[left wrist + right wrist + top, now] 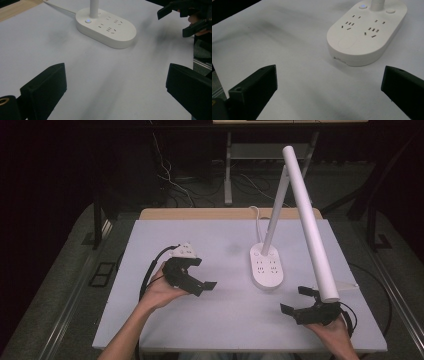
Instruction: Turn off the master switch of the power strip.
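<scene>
Left gripper [200, 274]: jaws spread, empty, lamp base [266, 266] well ahead. Right gripper [298, 301]: jaws spread, empty, lamp base just ahead.

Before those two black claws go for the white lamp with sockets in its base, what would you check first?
1. Left gripper open: ok, jaws wide apart.
2. Right gripper open: ok, holding nothing.
3. Lamp base flat on the table: ok.
4. Bare table between both grippers and base: ok.
5. Lamp head hangs over the right gripper, could get bumped: not ok.
6. Cord plugged in: cannot tell.
</scene>
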`<action>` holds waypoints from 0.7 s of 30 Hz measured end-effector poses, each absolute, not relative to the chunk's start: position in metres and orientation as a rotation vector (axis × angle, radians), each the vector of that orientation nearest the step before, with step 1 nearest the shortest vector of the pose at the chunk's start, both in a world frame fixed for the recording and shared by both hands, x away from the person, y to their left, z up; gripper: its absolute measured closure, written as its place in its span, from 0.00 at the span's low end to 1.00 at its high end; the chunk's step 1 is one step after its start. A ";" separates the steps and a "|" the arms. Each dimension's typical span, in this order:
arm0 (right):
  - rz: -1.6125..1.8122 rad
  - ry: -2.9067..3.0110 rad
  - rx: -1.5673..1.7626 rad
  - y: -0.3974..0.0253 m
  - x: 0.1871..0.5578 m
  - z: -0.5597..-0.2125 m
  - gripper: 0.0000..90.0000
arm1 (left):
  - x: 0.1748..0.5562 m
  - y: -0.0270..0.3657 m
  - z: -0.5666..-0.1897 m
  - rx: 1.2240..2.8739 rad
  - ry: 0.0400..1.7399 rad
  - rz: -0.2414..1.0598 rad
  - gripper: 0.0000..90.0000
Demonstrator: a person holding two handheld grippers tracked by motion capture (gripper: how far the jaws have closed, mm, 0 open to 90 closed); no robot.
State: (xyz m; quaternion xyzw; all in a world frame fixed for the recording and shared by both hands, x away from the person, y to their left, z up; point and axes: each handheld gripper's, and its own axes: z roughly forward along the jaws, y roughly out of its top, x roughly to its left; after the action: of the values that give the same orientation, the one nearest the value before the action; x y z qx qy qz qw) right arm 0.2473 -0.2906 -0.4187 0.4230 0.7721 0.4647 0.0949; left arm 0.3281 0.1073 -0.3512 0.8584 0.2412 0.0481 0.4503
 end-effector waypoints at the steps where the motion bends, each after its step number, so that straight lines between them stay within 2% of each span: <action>1: 1.378 2.288 1.254 -0.291 0.247 -0.419 0.00 | 0.329 0.107 -0.351 2.124 0.596 0.115 0.02; 21: 1.384 2.286 1.270 -0.293 0.247 -0.418 0.00 | 0.358 0.094 -0.346 2.174 0.596 0.114 0.03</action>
State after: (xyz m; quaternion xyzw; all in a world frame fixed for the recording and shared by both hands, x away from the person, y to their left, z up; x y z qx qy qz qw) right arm 0.2468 -0.2927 -0.4184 0.4275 0.7693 0.4660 0.0914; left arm 0.3576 0.0936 -0.3458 0.8704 0.2387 0.0457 0.4282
